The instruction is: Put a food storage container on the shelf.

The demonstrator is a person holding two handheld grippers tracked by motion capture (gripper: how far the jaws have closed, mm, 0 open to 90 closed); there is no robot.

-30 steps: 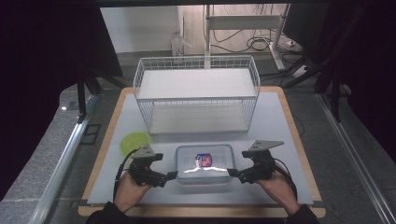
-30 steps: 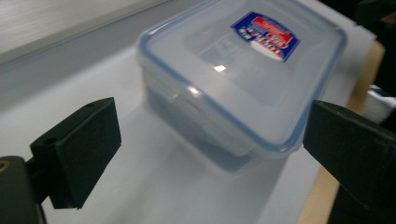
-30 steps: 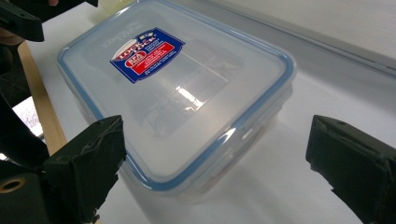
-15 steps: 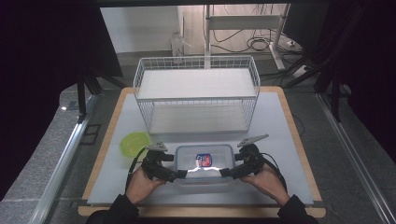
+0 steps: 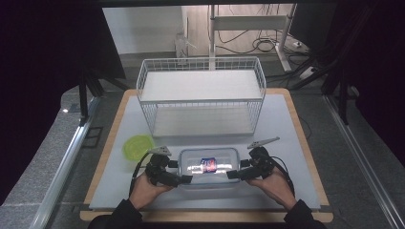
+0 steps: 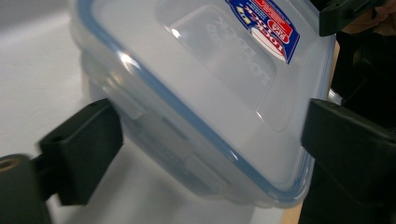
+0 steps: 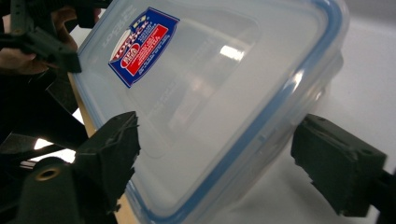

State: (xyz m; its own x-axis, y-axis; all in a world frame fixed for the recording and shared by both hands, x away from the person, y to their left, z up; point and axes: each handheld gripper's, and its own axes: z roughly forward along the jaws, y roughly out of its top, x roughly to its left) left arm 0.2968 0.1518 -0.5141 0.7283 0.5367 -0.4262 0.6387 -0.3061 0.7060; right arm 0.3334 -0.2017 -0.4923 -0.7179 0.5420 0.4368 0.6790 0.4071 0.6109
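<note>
1. High view: a lidded plastic container point(image 5: 208, 167) sits at the near edge of the tabletop point(image 5: 286, 124), between the left tool point(image 5: 184, 179) and right tool point(image 5: 232, 174).
2. Both tools' jaws have just been closing around the container's ends; whether they press it yet cannot be told.
3. Risk, as judged: uneven squeeze on slick plastic could tilt or drop it short of the wire basket point(image 5: 200, 95).

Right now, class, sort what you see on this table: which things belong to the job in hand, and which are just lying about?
In the job:
- lidded clear container
- left gripper, jaws astride one end, just been closing
- right gripper, jaws astride the other end, just been closing

Lying about:
- white wire basket
- green lid
</note>
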